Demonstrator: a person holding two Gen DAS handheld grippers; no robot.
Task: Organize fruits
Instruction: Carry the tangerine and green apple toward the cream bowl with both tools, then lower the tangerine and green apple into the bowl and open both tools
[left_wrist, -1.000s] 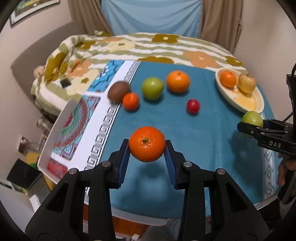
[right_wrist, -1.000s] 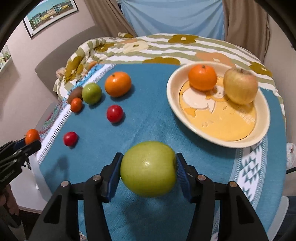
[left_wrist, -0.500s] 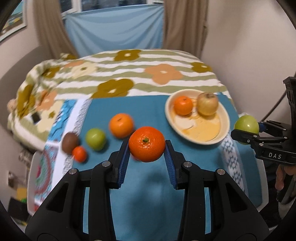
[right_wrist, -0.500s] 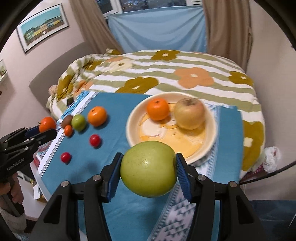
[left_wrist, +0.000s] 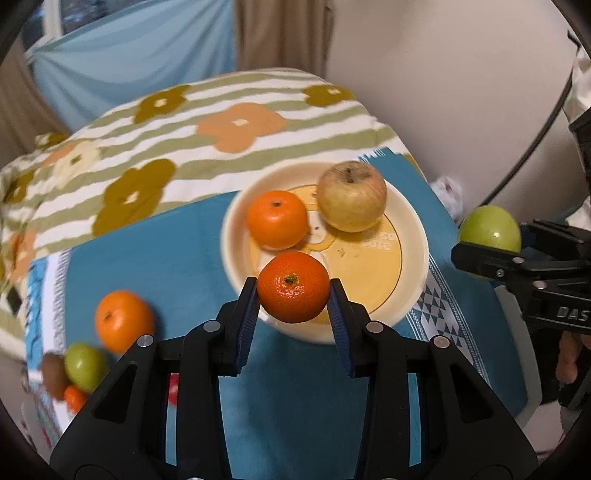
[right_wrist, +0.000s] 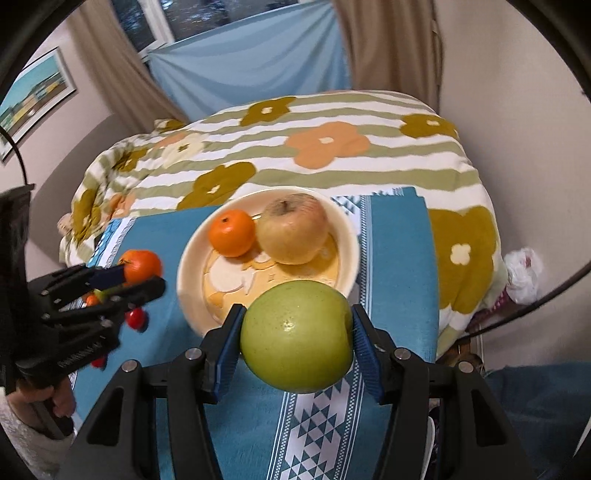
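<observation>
My left tongs (left_wrist: 293, 301) pinch the mandarin (left_wrist: 293, 287) mid-frame over the plate (left_wrist: 415, 236); right tongs (right_wrist: 297, 341) clamp the green apple (right_wrist: 297, 341): firm, smooth, probably slippery, so I grip across its widest middle.

Hidden and blurred parts

The plate (left_wrist: 413, 236) print is partly covered by fruit; the small fruits (left_wrist: 83, 365) at left are blurred.

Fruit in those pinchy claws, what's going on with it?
A person is sorting fruit with two hand-held grippers. The left gripper is clamped on a tangerine and the right gripper on a green apple, both held above the near edge of the cream bowl. An orange and a yellowish apple already sit in the bowl. More fruit waits on the blue cloth.
</observation>
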